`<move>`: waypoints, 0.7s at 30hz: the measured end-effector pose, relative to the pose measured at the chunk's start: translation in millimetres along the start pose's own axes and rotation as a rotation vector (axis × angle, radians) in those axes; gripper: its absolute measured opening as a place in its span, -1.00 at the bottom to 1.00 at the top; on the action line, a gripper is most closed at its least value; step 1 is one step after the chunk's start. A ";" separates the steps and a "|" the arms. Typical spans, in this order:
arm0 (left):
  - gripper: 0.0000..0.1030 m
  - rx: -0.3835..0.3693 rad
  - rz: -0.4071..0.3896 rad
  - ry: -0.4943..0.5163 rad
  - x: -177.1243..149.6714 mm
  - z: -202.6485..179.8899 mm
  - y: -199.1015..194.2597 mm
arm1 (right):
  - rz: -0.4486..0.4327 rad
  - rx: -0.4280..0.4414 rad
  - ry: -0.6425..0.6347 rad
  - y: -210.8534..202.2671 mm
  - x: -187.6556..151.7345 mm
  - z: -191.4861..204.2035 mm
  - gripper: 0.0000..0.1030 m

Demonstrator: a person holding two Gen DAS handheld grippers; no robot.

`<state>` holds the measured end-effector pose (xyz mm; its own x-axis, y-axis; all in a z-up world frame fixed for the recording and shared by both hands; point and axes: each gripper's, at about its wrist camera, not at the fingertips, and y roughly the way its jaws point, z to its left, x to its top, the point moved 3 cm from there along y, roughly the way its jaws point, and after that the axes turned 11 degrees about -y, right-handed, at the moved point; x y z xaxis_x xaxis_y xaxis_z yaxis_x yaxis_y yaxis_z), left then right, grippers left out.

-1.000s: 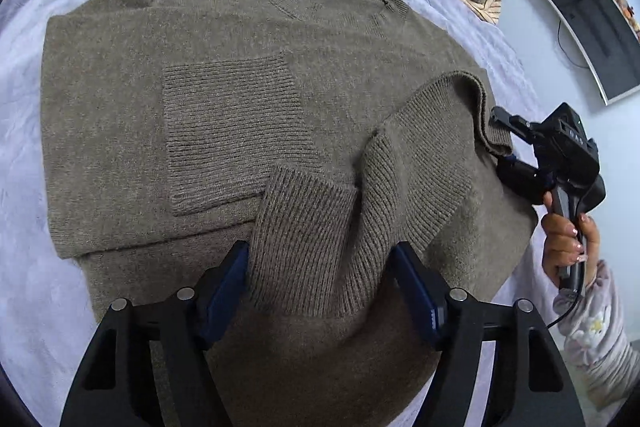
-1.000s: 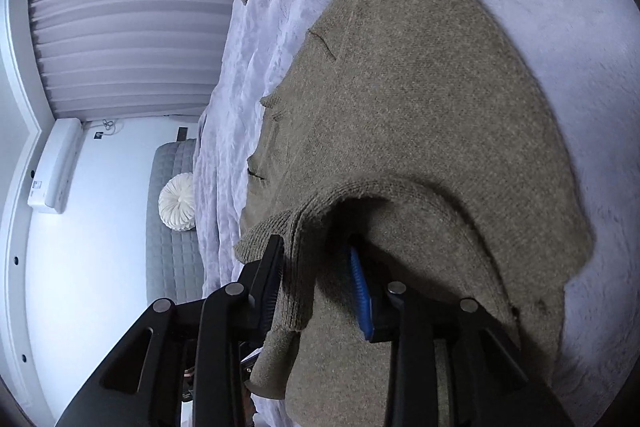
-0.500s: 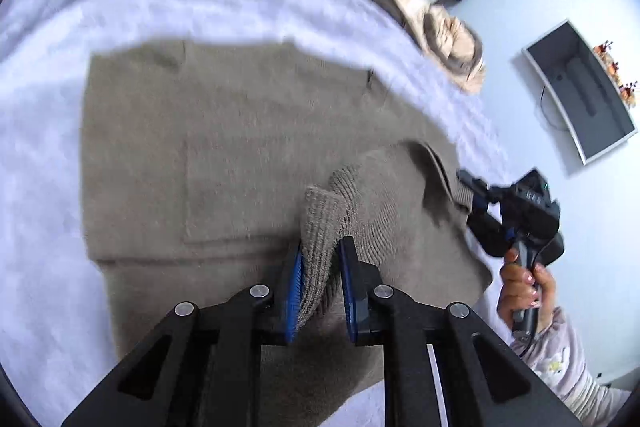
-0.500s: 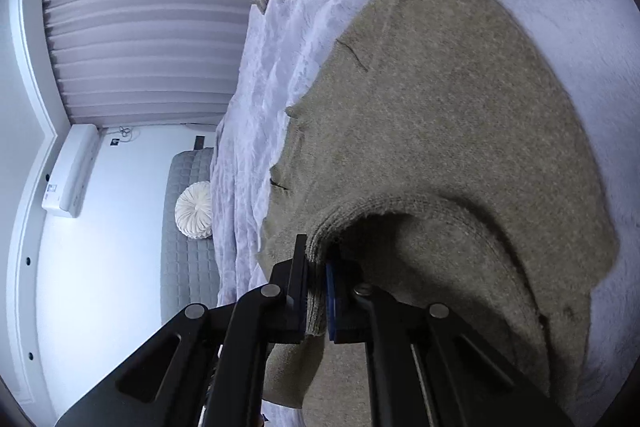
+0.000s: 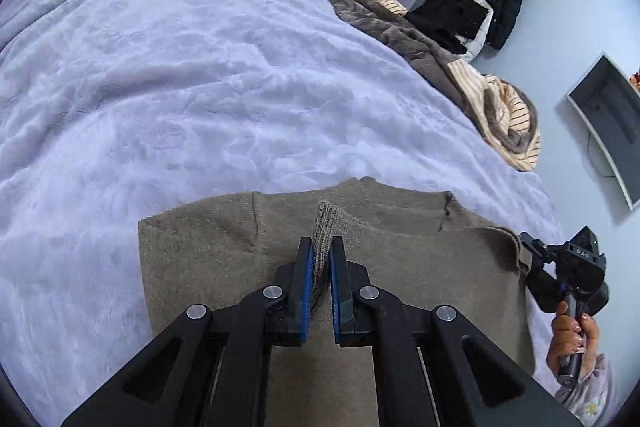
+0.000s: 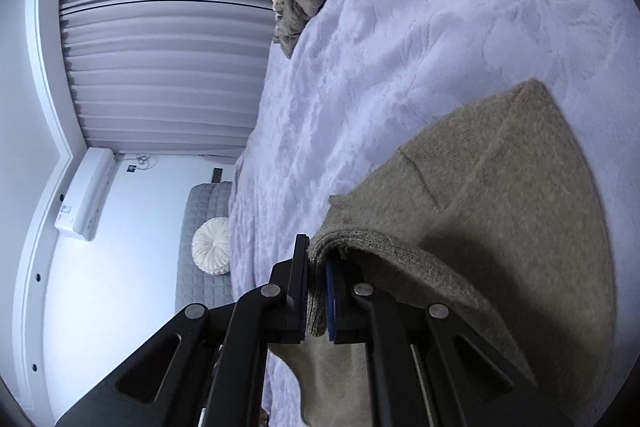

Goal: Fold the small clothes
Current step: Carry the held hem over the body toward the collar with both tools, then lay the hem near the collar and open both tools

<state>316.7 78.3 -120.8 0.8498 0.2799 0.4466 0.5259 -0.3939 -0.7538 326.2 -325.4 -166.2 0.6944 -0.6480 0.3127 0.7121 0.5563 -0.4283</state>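
where the olive-brown knit sweater [image 5: 400,259] lies on the lilac bed cover [image 5: 200,87], its ribbed hem is lifted. left hand-held gripper [image 5: 322,267] clamped on the hem fold. right hand-held gripper [image 6: 318,291] clamped on the hem edge at the bed's side. striped garment pile [image 5: 480,87] well apart, far edge.

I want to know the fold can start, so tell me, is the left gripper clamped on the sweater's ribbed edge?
Yes, the left gripper has its blue pads pressed on a ribbed strip of the brown sweater.
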 end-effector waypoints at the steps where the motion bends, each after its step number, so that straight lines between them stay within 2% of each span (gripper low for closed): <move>1: -0.83 0.023 -0.003 0.008 -1.9 0.7 9.5 | 0.007 -0.027 0.003 4.4 1.2 -6.4 -0.86; 4: -0.83 0.059 0.004 -0.021 -0.5 12.1 28.9 | 0.021 -0.079 0.015 15.5 3.0 -23.3 -0.86; 7: -0.82 0.120 -0.021 -0.046 -0.4 22.8 37.5 | 0.013 -0.063 0.061 19.4 3.7 -31.0 -0.85; 10: -0.77 0.150 -0.036 -0.106 2.4 35.5 33.4 | 0.006 -0.046 0.061 15.0 8.9 -25.7 -0.78; 12: -0.76 0.194 -0.084 -0.136 4.5 41.9 18.6 | -0.021 -0.047 0.025 5.6 11.1 -15.3 -0.67; 14: -0.76 0.173 -0.125 -0.104 4.0 38.9 1.8 | -0.039 -0.049 -0.032 -5.2 9.7 -2.1 -0.60; 17: -0.76 0.099 -0.093 -0.022 -3.6 24.2 -11.3 | -0.067 -0.033 -0.106 -21.3 2.0 16.0 -0.59; 19: -0.76 0.010 -0.039 0.026 -12.3 10.7 -11.8 | -0.034 -0.026 -0.148 -21.3 -6.7 26.7 -0.60; 21: -0.76 -0.038 0.016 0.058 -21.9 -2.7 -2.9 | 0.048 -0.070 -0.211 -7.6 -15.6 32.5 -0.60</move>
<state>296.6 70.9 -127.1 0.8582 0.2221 0.4627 0.5121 -0.4309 -0.7431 313.3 -302.6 -140.2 0.7390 -0.4945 0.4576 0.6737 0.5415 -0.5028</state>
